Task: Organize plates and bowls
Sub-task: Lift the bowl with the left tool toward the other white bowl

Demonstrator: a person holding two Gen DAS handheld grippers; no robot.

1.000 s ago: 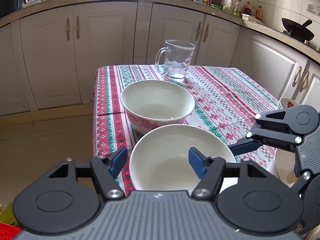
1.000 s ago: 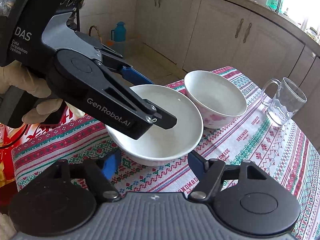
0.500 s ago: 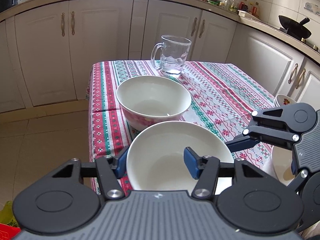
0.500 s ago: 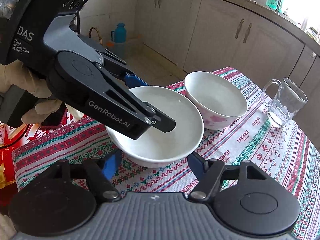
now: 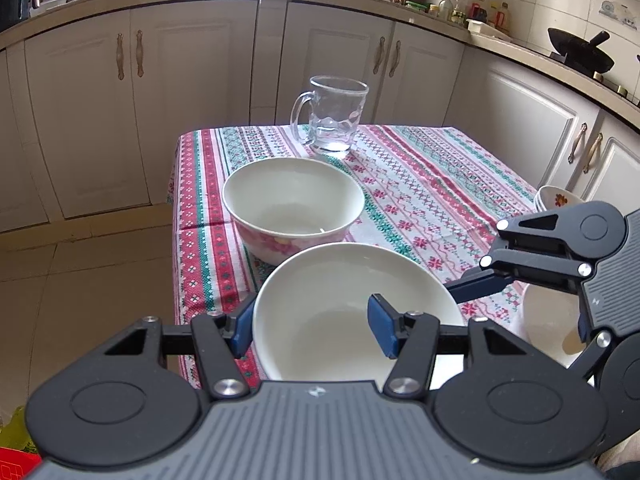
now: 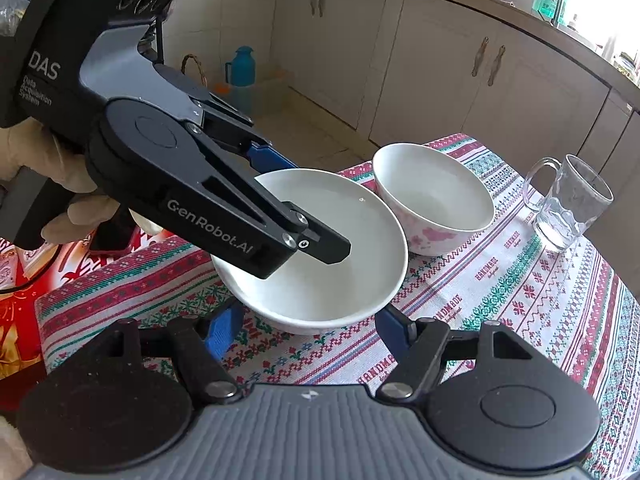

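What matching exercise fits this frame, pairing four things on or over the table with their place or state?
Things:
1. white bowl
2. floral bowl
3. glass mug
4. right gripper

Place or state:
A. stands farthest back on the tablecloth
B. rim clamped between the fingers of the left gripper
C. sits on the tablecloth between the clamped bowl and the mug
D. open, holding nothing

Pairs: 1-B, 2-C, 3-A, 4-D
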